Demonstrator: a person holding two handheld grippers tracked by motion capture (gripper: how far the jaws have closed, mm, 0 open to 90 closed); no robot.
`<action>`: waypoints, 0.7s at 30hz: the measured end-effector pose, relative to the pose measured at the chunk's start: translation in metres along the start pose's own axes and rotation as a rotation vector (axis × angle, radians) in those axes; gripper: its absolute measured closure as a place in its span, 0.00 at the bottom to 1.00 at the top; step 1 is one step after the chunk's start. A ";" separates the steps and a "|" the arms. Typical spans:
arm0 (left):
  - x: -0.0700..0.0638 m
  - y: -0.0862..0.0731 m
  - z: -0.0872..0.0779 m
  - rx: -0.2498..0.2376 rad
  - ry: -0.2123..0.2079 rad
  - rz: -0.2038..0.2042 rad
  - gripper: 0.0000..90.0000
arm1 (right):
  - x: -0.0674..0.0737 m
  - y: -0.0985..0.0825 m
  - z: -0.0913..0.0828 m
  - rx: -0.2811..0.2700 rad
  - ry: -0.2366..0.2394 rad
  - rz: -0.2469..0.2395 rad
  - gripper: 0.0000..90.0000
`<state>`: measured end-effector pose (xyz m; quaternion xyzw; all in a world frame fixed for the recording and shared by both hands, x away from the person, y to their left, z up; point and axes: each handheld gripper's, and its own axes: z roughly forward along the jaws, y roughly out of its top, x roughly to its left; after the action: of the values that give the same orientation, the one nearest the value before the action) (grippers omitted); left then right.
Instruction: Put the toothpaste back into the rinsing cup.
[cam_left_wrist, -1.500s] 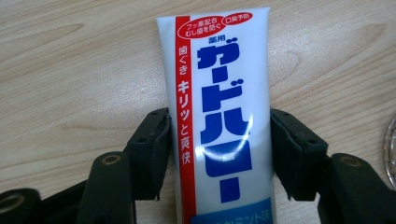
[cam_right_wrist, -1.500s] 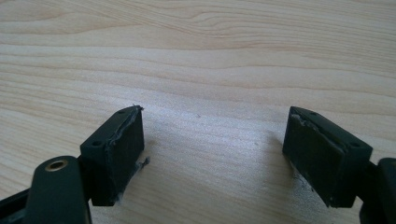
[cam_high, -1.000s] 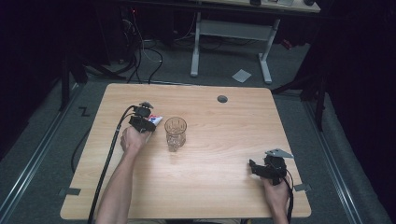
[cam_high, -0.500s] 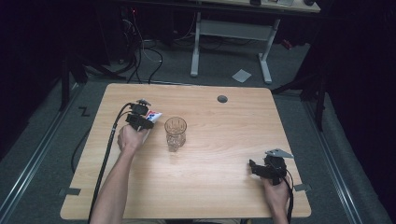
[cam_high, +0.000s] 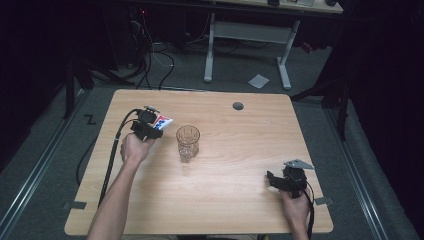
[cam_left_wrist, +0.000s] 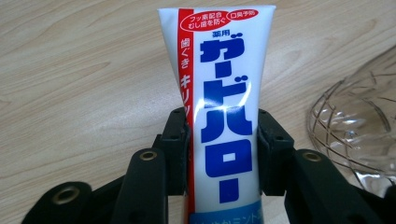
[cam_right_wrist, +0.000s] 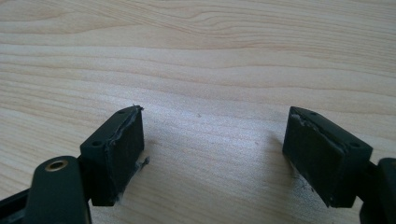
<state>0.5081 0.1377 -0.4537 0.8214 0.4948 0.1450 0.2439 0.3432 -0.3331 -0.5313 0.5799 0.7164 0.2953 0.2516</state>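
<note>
Left gripper (cam_high: 150, 131) pinching toothpaste tube (cam_left_wrist: 223, 107), right gripper (cam_high: 278, 182) idle with jaws spread.

Tube sits clamped between both left pads, flat crimped end pointing away from the hand, held above the table (cam_high: 240, 150) just left of the glass (cam_high: 187, 143). Right gripper rests low at the table's near right corner, nothing between its pads, well apart from tube and glass.

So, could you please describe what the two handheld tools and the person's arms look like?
Both are black two-jaw tools. The left tool trails a thick black cable along a bare, sleeveless forearm. The right tool carries a grey three-cornered plate, and its flat rectangular pads look frayed at the edges.
</note>
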 end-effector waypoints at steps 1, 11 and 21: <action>-0.001 -0.001 -0.001 -0.004 -0.003 0.006 0.69 | 0.000 0.000 0.000 0.000 0.000 0.000 0.22; -0.009 -0.004 -0.019 -0.050 -0.039 0.031 0.69 | 0.000 0.000 0.000 0.000 0.000 0.000 0.22; -0.010 -0.011 -0.038 -0.118 -0.079 0.017 0.69 | 0.000 0.000 0.000 0.000 0.000 0.000 0.22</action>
<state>0.4773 0.1430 -0.4275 0.8149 0.4682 0.1436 0.3099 0.3432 -0.3331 -0.5313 0.5799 0.7164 0.2954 0.2516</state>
